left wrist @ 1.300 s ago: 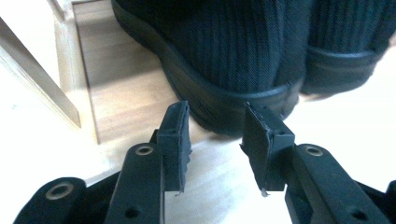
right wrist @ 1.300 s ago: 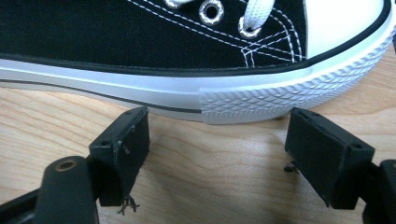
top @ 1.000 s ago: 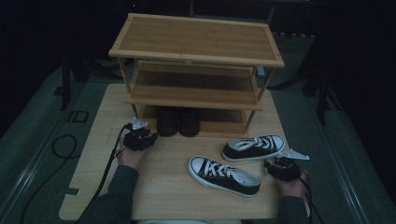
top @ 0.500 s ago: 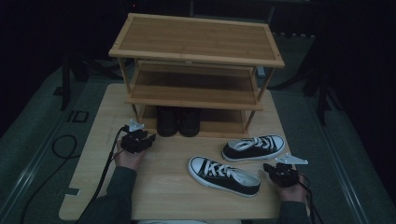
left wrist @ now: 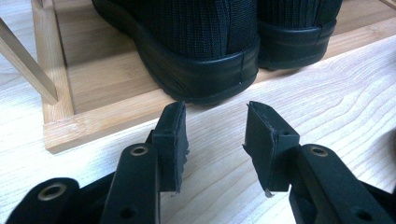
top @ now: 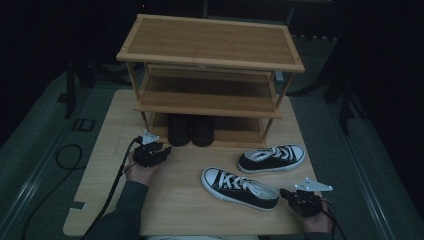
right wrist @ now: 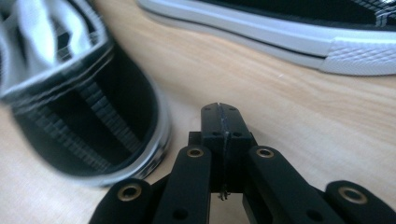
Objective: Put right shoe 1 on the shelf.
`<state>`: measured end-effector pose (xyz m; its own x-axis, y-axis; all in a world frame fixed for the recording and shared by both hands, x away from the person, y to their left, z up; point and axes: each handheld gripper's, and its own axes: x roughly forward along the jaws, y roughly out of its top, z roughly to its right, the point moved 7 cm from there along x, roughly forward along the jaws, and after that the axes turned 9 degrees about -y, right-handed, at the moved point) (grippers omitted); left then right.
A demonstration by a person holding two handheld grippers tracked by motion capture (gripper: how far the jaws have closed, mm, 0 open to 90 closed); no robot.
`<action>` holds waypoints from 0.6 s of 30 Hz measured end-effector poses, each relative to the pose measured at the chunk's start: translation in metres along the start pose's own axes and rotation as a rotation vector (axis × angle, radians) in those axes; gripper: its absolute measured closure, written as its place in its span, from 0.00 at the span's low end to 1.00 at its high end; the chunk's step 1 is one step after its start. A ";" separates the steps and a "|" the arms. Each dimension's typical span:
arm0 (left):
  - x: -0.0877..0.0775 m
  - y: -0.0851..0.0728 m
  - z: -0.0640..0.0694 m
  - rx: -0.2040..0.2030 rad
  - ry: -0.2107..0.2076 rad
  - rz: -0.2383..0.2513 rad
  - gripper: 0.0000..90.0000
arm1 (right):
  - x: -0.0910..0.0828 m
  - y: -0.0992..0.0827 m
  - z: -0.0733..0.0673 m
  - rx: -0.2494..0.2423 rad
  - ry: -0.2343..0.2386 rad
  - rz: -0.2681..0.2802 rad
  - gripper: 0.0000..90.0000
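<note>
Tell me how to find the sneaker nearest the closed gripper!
Start at the wooden shoe rack on the table. Two black-and-white sneakers lie on the tabletop in front of it. Yours is the near sneaker, the one closer to the person, its heel opening just beside the right gripper; the other sneaker lies closer to the rack.

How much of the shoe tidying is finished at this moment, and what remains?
Done: the black shoes stand on the rack's bottom shelf. In hand: nothing; the right gripper is shut and empty by the near sneaker's heel, the left gripper open before the black shoes. Left: both sneakers, the far sneaker too, lie on the table.
</note>
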<state>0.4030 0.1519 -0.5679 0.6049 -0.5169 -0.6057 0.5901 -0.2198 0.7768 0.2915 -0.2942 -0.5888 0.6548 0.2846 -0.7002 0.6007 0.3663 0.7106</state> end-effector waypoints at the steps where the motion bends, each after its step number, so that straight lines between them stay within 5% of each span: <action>1: 0.000 0.000 0.000 -0.003 0.001 -0.001 0.65 | -0.001 -0.001 -0.002 0.000 0.007 0.000 1.00; 18: -0.002 -0.002 0.000 0.007 0.014 -0.005 0.65 | -0.011 -0.011 -0.021 -0.010 0.082 0.020 1.00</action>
<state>0.4006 0.1531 -0.5679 0.6093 -0.5043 -0.6119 0.5895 -0.2281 0.7749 0.2680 -0.2830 -0.5901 0.6266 0.3637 -0.6893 0.5827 0.3686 0.7243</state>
